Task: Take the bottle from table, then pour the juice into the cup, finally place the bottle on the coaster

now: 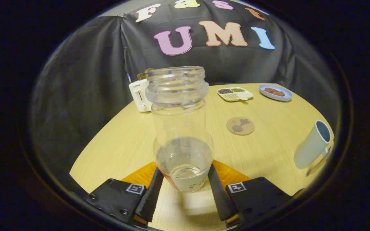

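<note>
Two fingers of the claw [184,189] press on either side of the base of a clear, uncapped bottle [181,128], so the claw is closed down to the width of the bottle and has hold of it low on the body; a shadow on the counter [114,144] beneath the base suggests it is already lifted clear, though I cannot be sure. About a third of the bottle holds pale liquid, and the open mouth stands upright above the fingers. Reading from the left, a white toaster [140,95] sits at the far edge of the counter, partly behind the bottle's neck. Beyond the fingers and somewhat right of the bottle lies the round coaster [240,125], flat and bare. Farther back are a divided tray of seeds [234,94] and a blue plate [275,92] with something brown on it. Well to the right stands the pale cup [312,145], its mouth open, apparently resting on a small mat of its own. The step in hand looks like carrying the bottle to the cup for the pour. Since the grip is low and the bottle tall, it wants to travel upright and smoothly so the liquid does not slosh toward the mouth. I would bring the lip just over the cup's rim before tilting, then tilt slowly, keeping both fingers firm.
</note>
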Demonstrator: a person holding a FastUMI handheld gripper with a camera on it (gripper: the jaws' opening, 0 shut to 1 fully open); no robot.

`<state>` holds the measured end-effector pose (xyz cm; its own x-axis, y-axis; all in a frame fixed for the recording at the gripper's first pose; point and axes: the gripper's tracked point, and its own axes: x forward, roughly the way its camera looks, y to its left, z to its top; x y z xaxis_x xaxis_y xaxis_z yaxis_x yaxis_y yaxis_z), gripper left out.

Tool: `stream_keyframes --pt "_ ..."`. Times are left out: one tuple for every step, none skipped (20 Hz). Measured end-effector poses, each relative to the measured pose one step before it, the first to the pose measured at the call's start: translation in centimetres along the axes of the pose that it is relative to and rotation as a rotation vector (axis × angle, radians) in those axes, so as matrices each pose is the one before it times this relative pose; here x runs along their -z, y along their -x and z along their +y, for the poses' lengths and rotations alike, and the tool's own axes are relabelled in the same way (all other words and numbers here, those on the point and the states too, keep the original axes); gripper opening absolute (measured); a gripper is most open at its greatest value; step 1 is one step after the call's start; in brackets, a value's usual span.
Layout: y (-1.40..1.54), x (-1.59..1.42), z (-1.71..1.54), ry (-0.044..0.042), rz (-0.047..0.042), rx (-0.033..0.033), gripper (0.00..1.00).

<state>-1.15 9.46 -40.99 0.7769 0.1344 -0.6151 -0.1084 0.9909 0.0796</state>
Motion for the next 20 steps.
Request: stream_keyframes --pt "0.052 -0.323 -0.049 -0.00512 -0.00445 0.00187 0.79" --pt "0.149 -0.252 -0.139 -0.00387 -0.0078 0.00449 0.79" --pt "0.044 -0.415 -0.1 -0.00426 -0.00773 0.00247 0.79" --pt "0.248 -0.282 -0.029 -0.0051 -0.0055 0.00222 0.79" --pt "0.018 -0.394 -0.051 -0.00435 -0.00534 0.00388 0.79" --pt "0.204 -0.332 -0.115 -0.006 -0.00618 0.00303 0.79" --pt "0.059 -0.395 -0.04 -0.00825 -0.00629 0.00273 0.79" --pt "0.205 -0.445 -0.074 -0.01127 -0.00743 0.00286 0.79" --pt "0.118 -0.495 -0.078 -0.01477 -0.00775 0.00198 0.79" --pt "0.158 -0.382 -0.14 -0.01762 -0.00721 0.00258 0.79" --pt "0.185 -0.425 -0.142 -0.02043 -0.00672 0.00336 0.79" --pt "0.199 -0.411 -0.067 -0.02518 -0.00732 0.00015 0.79" --pt "0.073 -0.499 0.065 -0.03072 -0.00719 -0.00388 0.78" --pt "0.153 -0.501 0.128 -0.03388 -0.00594 -0.00732 0.78" --pt "0.104 -0.512 0.005 -0.03239 -0.00827 -0.0047 0.78" --pt "0.25 -0.504 -0.069 -0.03289 -0.00638 -0.00184 0.78" --pt "0.107 -0.638 0.037 -0.0344 -0.00636 -0.00257 0.78" --pt "0.168 -0.466 -0.039 -0.03546 -0.00514 -0.00221 0.78" --pt "0.004 -0.453 -0.007 -0.03599 -0.00309 0.00067 0.78" --pt "0.148 -0.355 -0.091 -0.03394 -0.00334 -0.00556 0.78"
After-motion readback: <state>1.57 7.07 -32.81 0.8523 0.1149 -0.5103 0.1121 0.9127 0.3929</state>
